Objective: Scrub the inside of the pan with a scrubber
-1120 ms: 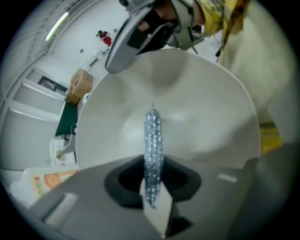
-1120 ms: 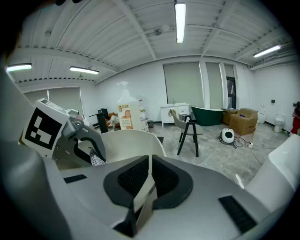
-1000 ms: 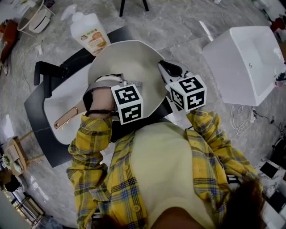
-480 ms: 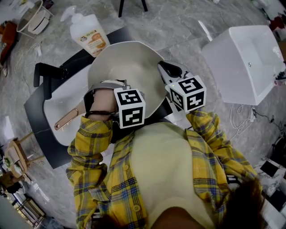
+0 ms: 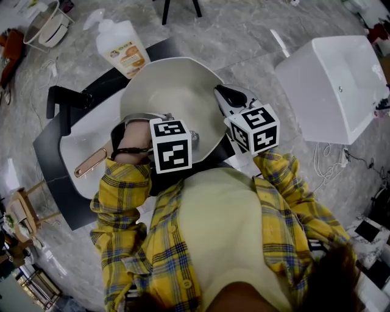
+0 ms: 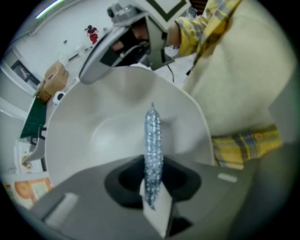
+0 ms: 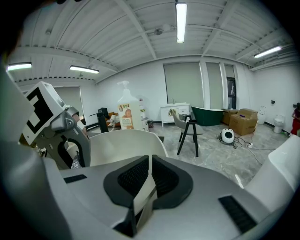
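A cream pan (image 5: 177, 91) with a copper-coloured handle (image 5: 91, 163) lies tilted over a white sink (image 5: 82, 143). My left gripper (image 5: 190, 136) reaches into the pan from its near side and is shut on a sparkly silver scrubber (image 6: 153, 136), which stands edge-on between the jaws against the pan's inner wall (image 6: 93, 140). My right gripper (image 5: 222, 97) is shut on the pan's right rim; the thin cream rim (image 7: 149, 180) runs between its pads. The left gripper (image 7: 49, 126) shows at the left of the right gripper view.
A pump soap bottle (image 5: 119, 40) stands behind the pan. A black faucet (image 5: 67, 97) sits at the sink's far left. A big white tub (image 5: 335, 85) stands on the marble floor to the right. Black stool legs (image 5: 181, 7) are at the top.
My left gripper has shifted slightly left and toward me inside the pan with the scrubber. The right gripper and the pan have stayed nearly still.
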`<state>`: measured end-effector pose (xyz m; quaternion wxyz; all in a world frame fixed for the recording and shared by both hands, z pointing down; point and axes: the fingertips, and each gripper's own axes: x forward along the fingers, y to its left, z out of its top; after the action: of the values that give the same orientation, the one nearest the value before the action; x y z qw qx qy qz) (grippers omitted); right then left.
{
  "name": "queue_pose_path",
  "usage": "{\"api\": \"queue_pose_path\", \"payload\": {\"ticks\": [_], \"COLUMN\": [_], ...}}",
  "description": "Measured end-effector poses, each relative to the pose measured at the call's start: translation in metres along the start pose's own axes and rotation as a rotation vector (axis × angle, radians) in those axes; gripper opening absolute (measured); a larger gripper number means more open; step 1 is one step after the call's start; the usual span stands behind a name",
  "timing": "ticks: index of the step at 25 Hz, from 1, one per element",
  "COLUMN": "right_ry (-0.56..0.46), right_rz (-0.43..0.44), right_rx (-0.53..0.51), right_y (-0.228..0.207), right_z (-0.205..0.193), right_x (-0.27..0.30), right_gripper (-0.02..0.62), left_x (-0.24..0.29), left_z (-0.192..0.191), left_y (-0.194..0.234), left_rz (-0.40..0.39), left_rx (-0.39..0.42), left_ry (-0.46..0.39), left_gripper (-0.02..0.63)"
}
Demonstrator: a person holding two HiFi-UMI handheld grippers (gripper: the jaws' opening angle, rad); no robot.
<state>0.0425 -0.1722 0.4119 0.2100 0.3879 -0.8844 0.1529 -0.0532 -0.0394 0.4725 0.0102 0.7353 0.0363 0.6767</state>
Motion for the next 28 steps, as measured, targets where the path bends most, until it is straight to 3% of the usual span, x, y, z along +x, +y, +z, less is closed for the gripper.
{"api": "queue_pose_path", "payload": {"ticks": [2,9,17,24,28], "right_ry": [0.001,0.002,0.002,0.003,0.002], "right_rz": [0.002,0.005,0.005,0.004,0.006], "right_rx": [0.001,0.001,-0.005,-0.004,-0.004], "right_y": [0.0,0.0,0.001,0.0,0.001], "right_z": [0.0,0.0,0.0,0.0,0.001], "right_x": [-0.001,-0.001,-0.001,0.0,0.001], "right_gripper": [0.017,0.017,0.017,0.017,0.017], "left_x": [-0.007,-0.035,-0.041,-0.038,-0.026], "left_z": [0.002,-0.004,-0.017,-0.032,-0.03], "left_y": [0.007,0.053,0.092,0.126,0.133], "left_rz": [0.047,0.338,0.544,0.75,0.761], "left_rx": [-0.027,-0.188,-0.351,-0.425,-0.423], "left_ry": [-0.038,-0.148,-0.185,-0.05,0.001], "left_gripper": [0.087,0.087,0.087,0.087,0.087]}}
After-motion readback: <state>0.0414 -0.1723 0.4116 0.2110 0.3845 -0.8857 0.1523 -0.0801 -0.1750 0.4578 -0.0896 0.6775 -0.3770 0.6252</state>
